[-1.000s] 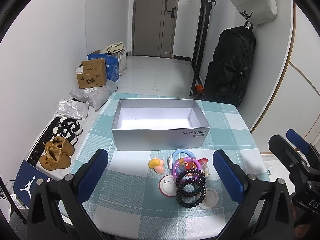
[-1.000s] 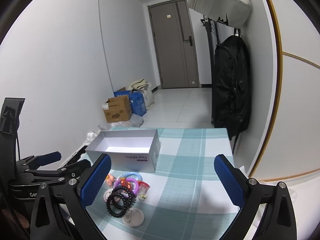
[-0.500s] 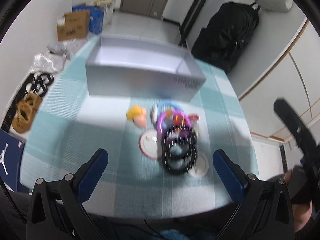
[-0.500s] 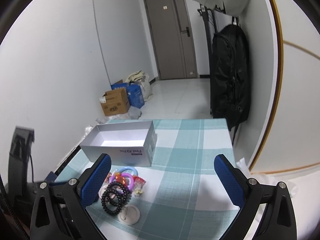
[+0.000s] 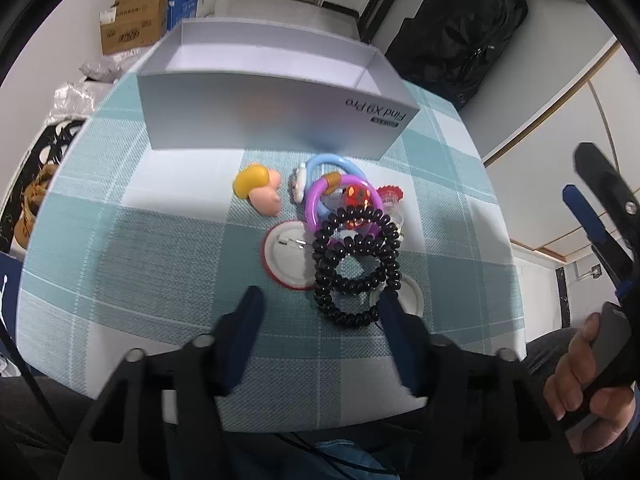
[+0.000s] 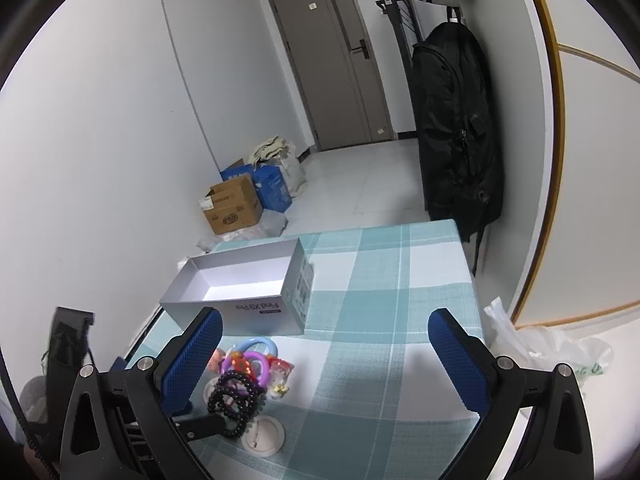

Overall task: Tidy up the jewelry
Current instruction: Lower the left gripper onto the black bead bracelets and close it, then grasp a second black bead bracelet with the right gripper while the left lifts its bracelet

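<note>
My left gripper [image 5: 320, 312] sits low in the left wrist frame, jaws apart at a middling width and blurred, hovering just at the near edge of the black bead bracelet [image 5: 356, 264]. Its right fingertip [image 5: 390, 312] is right against the bracelet's lower right loop; I cannot tell if it touches. Nothing is held between the jaws.

The bracelet is coiled in two loops at frame centre, lying over a purple ring [image 5: 340, 200] and a light blue ring [image 5: 332, 164] above it. It also overlaps a round white badge with a red rim [image 5: 286, 256] on its left and a smaller white disc [image 5: 408, 294] at lower right. A small red piece [image 5: 357, 196] shows inside the purple ring, and a yellow and pink charm [image 5: 258, 188] lies apart to the left. All of this rests on the teal checked surface [image 5: 140, 248]. Beyond the pile, in the upper half of the frame, stands the open grey box [image 5: 272, 116], its near wall just above the blue ring.

My right gripper [image 6: 324, 360] is spread wide in the right wrist frame, holding nothing, above the surface with the jewelry pile at lower left by its left finger. In the left wrist frame it appears at the far right edge, held by my right hand [image 5: 580, 376].

A black backpack [image 6: 456, 128] hangs at the right wall.
</note>
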`<state>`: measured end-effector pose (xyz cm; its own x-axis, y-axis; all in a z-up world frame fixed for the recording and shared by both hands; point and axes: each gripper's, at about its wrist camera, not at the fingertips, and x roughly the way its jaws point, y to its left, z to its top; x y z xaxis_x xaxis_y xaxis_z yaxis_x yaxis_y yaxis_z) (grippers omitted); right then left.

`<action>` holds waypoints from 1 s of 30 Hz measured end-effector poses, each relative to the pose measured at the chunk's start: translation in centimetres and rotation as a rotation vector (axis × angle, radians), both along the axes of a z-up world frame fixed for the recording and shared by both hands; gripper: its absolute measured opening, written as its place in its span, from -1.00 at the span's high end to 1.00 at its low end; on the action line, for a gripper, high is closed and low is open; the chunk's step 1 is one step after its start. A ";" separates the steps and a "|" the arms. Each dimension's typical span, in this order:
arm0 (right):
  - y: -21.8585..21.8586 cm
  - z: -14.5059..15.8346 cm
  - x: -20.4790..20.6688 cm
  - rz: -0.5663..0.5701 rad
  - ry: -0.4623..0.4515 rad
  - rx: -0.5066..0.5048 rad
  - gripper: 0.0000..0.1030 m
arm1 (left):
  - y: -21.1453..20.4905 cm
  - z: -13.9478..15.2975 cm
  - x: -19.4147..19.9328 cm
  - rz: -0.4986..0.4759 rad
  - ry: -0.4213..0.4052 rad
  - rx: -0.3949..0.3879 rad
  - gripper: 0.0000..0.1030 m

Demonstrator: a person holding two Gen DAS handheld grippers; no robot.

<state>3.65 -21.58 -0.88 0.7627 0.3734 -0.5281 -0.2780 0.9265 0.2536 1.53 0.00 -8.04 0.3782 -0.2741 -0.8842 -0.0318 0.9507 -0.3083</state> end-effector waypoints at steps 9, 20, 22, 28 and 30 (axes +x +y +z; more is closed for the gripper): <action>-0.4 0.3 0.0 -0.007 0.005 0.030 -1.00 | 0.2 -0.1 0.4 0.011 0.012 0.009 0.85; -0.5 0.0 0.1 -0.011 0.016 0.024 -1.00 | -0.5 0.8 0.1 -0.025 -0.022 0.017 0.90; -0.4 -0.2 0.2 -0.009 0.028 0.019 -1.00 | -0.4 1.0 0.0 -0.031 -0.022 0.011 0.90; 0.4 -1.2 0.7 0.040 0.090 0.022 -1.00 | 0.3 2.1 -0.2 -0.021 -0.058 -0.008 0.91; 0.9 -1.7 0.8 0.069 0.119 0.016 -1.00 | 0.6 2.5 -0.1 -0.010 -0.072 -0.018 0.91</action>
